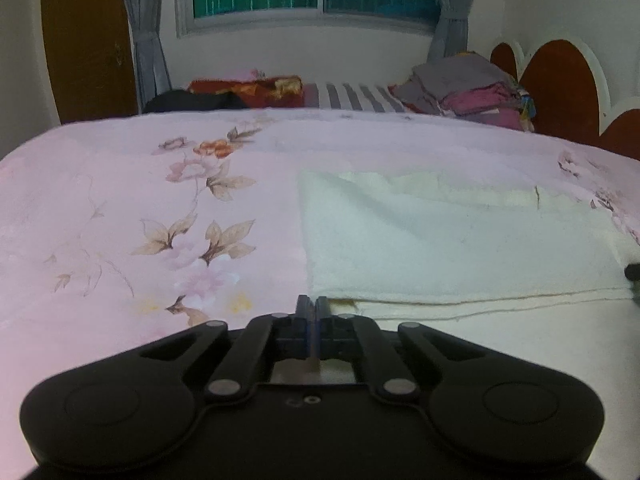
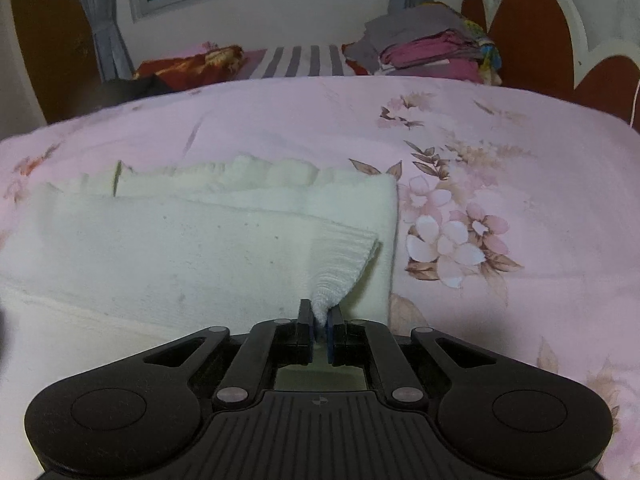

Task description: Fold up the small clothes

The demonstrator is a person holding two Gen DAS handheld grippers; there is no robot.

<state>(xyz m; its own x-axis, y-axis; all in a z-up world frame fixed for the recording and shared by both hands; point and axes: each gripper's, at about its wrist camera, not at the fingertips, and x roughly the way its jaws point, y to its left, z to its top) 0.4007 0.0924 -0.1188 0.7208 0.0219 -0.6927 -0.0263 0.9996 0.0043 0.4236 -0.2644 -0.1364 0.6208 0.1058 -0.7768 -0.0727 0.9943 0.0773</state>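
right gripper pinches white towel corner | left gripper closed at near edge, hold unclear | soft, light, floppy: take corners

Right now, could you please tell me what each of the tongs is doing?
Left tongs: closed at the near edge of the white cloth; whether they pinch it cannot be told.
Right tongs: closed on a corner of the white cloth.
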